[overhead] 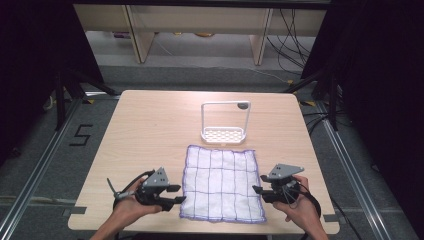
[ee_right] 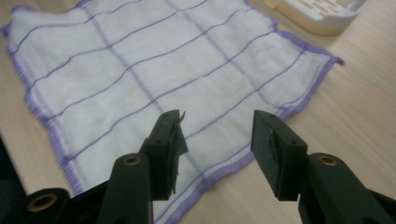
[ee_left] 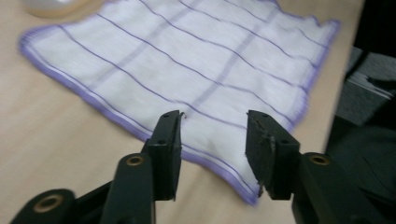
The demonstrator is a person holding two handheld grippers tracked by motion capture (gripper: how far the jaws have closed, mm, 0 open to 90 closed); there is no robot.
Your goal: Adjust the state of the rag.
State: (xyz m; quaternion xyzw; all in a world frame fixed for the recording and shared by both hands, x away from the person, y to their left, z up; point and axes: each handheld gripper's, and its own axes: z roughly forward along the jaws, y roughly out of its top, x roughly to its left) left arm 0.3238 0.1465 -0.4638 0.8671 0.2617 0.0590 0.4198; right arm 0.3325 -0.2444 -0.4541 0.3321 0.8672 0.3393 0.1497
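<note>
A white cloth with purple grid lines and a purple hem [overhead: 221, 182] lies flat on the wooden table [overhead: 145, 130], near its front edge. My left gripper [overhead: 178, 194] is open at the cloth's left edge near the front corner; its jaws hover just above the hem of the cloth [ee_left: 187, 70]. My right gripper [overhead: 256, 190] is open at the cloth's right edge, jaws over the hem of the cloth [ee_right: 154, 60]. Neither holds anything. A hand grips each tool from below.
A white rack with a slotted base and tall rectangular handle frame [overhead: 225, 122] stands just behind the cloth; its base [ee_right: 322, 11] appears at the top right of the right gripper view. Table edges lie close to both hands. Shelving legs and cables sit beyond the table.
</note>
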